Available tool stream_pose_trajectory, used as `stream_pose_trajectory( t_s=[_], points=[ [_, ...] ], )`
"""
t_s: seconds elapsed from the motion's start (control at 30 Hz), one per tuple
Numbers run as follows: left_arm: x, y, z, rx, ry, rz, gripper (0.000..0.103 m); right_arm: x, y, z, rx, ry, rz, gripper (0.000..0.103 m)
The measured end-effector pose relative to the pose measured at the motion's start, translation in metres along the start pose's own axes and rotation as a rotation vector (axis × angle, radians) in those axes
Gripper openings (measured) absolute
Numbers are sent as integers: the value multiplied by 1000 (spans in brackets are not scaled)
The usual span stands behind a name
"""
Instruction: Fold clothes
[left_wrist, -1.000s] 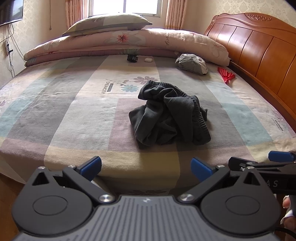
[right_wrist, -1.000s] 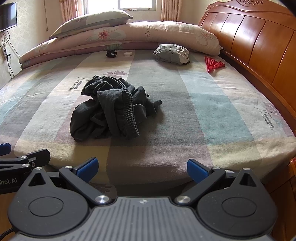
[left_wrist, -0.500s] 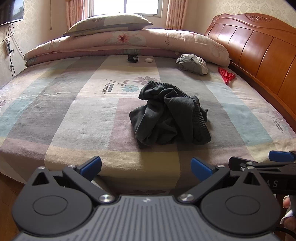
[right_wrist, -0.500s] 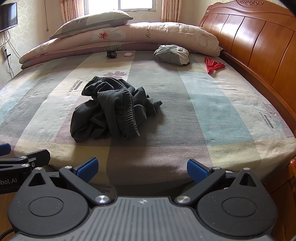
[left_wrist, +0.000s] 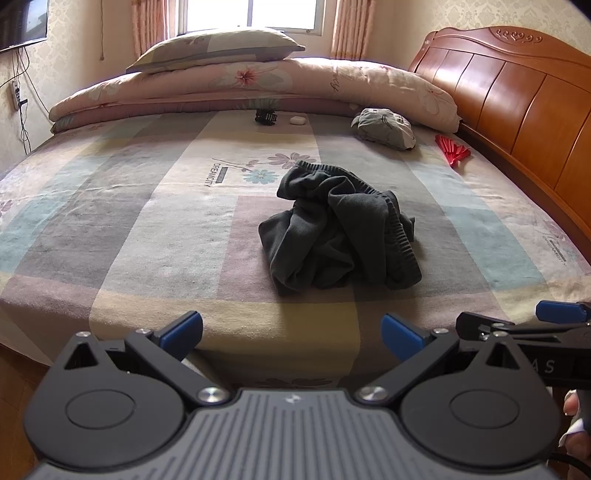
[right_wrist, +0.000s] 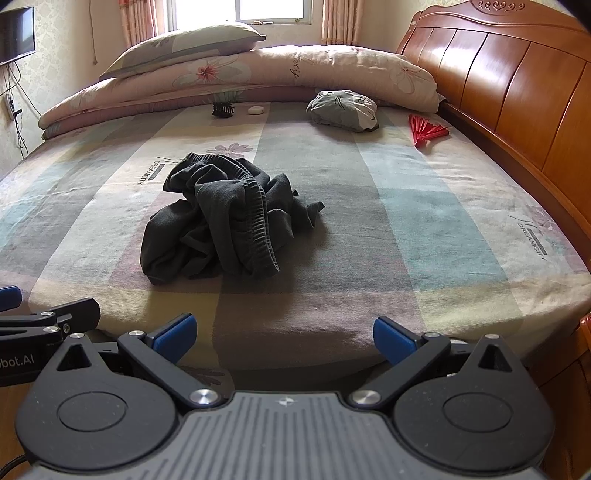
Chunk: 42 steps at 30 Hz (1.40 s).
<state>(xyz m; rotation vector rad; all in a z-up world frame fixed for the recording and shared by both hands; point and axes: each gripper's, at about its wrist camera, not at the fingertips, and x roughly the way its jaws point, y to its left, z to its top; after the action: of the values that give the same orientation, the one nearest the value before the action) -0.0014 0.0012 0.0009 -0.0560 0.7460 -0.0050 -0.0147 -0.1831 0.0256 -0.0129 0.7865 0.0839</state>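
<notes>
Now both claws hover wide apart at the bed's near edge.
Left claw (left_wrist: 291, 330) and right claw (right_wrist: 282, 330) grip nothing; the crumpled dark garment (right_wrist: 225, 218) lies mid-bed (right_wrist: 424, 221), well ahead, untouched.

Daylight comes through the window (left_wrist: 245, 14) at the far end and blows it out to white, leaving the room soft and fairly bright. The wooden headboard (right_wrist: 517, 85) carries glossy highlights, and the dark garment (right_wrist: 225, 218) casts a faint shadow on the bedspread (left_wrist: 155, 221) toward the camera. Both fisheye views bend straight lines, darken at the upper corners, and stay sharp throughout.
</notes>
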Motion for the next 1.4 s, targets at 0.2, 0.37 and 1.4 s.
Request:
stream_pose_trajectory(
  t_s=[0.2,0.37,1.4],
  points=[
    [0,0,0,4,-2,-2,102,1,-1,0,3,1,1,103],
    [-1,0,1,7,-5,-4,102,1,-1,0,2,0,-1,103],
    [79,5,38,42,60,-37,102,73,1,38,-17,104,-6,103]
  ],
)
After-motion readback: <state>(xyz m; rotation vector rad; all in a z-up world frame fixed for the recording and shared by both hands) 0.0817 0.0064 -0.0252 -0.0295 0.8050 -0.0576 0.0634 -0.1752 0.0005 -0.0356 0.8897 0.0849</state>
